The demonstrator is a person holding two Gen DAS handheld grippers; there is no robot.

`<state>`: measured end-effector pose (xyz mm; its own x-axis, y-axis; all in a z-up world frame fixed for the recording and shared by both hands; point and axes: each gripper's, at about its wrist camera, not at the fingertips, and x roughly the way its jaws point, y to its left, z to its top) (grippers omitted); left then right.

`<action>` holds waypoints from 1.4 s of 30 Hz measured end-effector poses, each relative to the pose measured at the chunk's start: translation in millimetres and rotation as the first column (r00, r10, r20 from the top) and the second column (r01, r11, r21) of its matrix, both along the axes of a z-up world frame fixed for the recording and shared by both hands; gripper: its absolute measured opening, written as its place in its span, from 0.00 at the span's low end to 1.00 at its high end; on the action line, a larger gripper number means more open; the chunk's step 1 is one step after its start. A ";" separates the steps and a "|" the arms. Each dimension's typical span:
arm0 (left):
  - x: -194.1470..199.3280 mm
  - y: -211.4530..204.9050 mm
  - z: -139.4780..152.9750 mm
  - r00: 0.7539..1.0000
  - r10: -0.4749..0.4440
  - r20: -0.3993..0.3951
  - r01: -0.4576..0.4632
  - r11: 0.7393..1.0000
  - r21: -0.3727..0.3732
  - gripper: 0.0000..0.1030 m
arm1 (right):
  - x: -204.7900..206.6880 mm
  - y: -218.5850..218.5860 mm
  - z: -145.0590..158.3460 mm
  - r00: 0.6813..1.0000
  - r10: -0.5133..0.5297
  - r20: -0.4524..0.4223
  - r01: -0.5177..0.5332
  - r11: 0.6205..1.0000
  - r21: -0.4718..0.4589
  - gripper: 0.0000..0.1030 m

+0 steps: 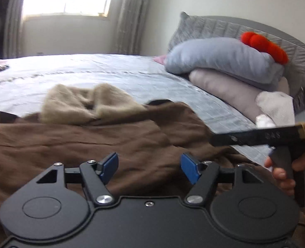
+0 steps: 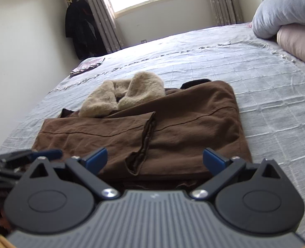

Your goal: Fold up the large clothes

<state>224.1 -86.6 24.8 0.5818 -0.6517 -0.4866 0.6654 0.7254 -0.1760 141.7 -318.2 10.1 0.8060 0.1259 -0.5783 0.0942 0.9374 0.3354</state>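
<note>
From the left wrist, the left gripper (image 1: pixel 149 168) hovers with jaws wide, nothing between them, over a brown coat (image 1: pixel 90 142) spread at the near edge of the bed (image 1: pixel 102 72). Only this view shows the red plush (image 1: pixel 264 46) atop stacked pillows (image 1: pixel 220 62) and the right hand (image 1: pixel 285 171) gripping its handle.

From the right wrist, the right gripper (image 2: pixel 154 161) also stands wide and empty. Here the coat's (image 2: pixel 173 124) folded rectangle, seam lines, loose cuff and fluffy beige fur collar (image 2: pixel 123 95) show clearly on the grey quilted cover. A dark garment (image 2: pixel 80 26) hangs in the far corner.
</note>
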 end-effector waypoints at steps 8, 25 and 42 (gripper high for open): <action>67.9 103.2 -6.9 0.963 0.263 0.058 -0.268 0.955 0.130 0.62 | 56.5 16.5 3.7 0.995 0.078 -0.054 -0.074 0.994 0.077 0.92; 127.7 126.1 -79.9 0.952 0.304 -0.043 -0.294 0.943 0.157 0.33 | 125.3 46.0 -35.1 0.995 0.059 -0.081 -0.075 0.975 -0.210 0.19; 123.6 112.7 -86.3 0.950 0.311 0.016 -0.310 0.940 0.140 0.37 | 110.8 78.4 -62.6 0.981 0.190 -0.044 -0.195 0.940 -0.281 0.37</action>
